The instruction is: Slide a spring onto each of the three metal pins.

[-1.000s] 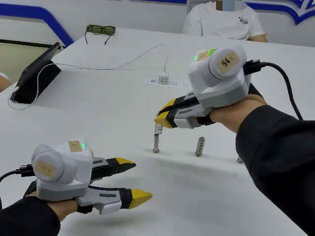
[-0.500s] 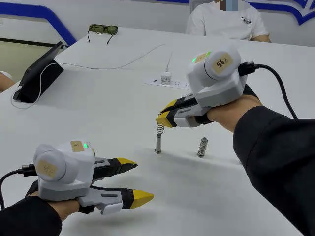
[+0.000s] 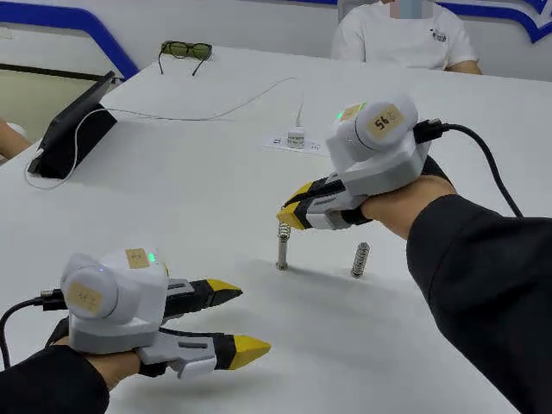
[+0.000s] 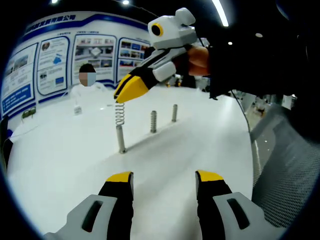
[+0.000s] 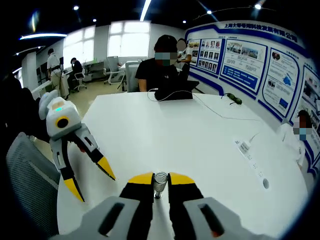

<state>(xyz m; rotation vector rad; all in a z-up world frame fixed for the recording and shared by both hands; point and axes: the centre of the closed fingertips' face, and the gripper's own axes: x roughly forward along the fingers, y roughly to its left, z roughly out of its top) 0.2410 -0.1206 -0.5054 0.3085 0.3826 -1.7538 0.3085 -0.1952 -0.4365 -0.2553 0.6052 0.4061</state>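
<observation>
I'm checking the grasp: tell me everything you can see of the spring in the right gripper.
The spring is a short, silvery wire coil that looks like metal. It stands upright, with its upper end pinched between the yellow tips of the right gripper. Its lower end meets the top of a grey metal pin standing on the white table. Whether it overlaps the pin cannot be told.
</observation>
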